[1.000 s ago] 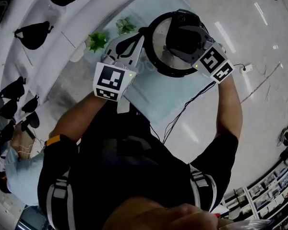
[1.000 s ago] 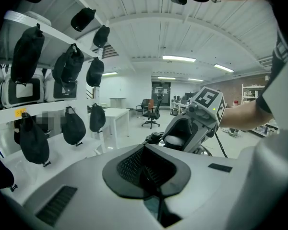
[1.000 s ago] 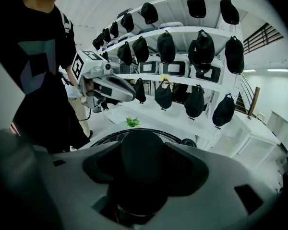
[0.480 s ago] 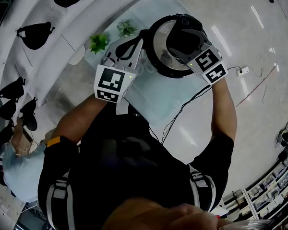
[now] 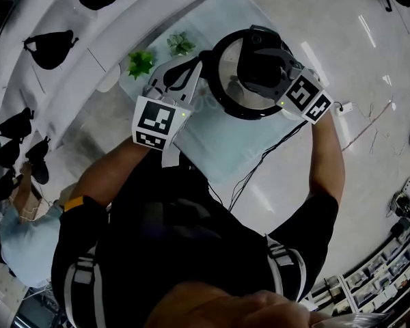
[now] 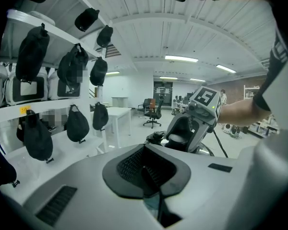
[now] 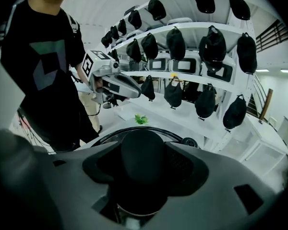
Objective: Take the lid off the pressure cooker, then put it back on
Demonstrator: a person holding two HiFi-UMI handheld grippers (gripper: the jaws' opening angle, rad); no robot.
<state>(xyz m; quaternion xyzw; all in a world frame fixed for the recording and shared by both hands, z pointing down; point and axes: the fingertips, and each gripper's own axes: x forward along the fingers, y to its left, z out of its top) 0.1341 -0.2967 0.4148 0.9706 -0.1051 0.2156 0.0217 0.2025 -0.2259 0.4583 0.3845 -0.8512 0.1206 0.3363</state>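
The pressure cooker [image 5: 225, 96] stands on a pale table [image 5: 219, 142], its shiny lid [image 5: 224, 59] inside the black rim. My right gripper [image 5: 261, 65] reaches down over the lid's middle. In the right gripper view its jaws [image 7: 143, 174] stand wide and close on both sides of the lid's round black knob [image 7: 143, 152]. My left gripper [image 5: 199, 57] lies just left of the cooker, level with its rim, not touching it. In the left gripper view its pads [image 6: 146, 174] meet with nothing between them, and the cooker [image 6: 156, 138] shows beyond.
Two small green plants [image 5: 140, 61] [image 5: 181, 43] stand on the table behind the left gripper. A black cable [image 5: 260, 162] runs off the table's near edge to the floor. Shelves with black caps [image 5: 48, 46] line the left side. Another person [image 5: 27, 238] stands at lower left.
The right gripper has turned slightly on the knob, its marker cube swinging a little to the right. The left gripper has stayed where it was.
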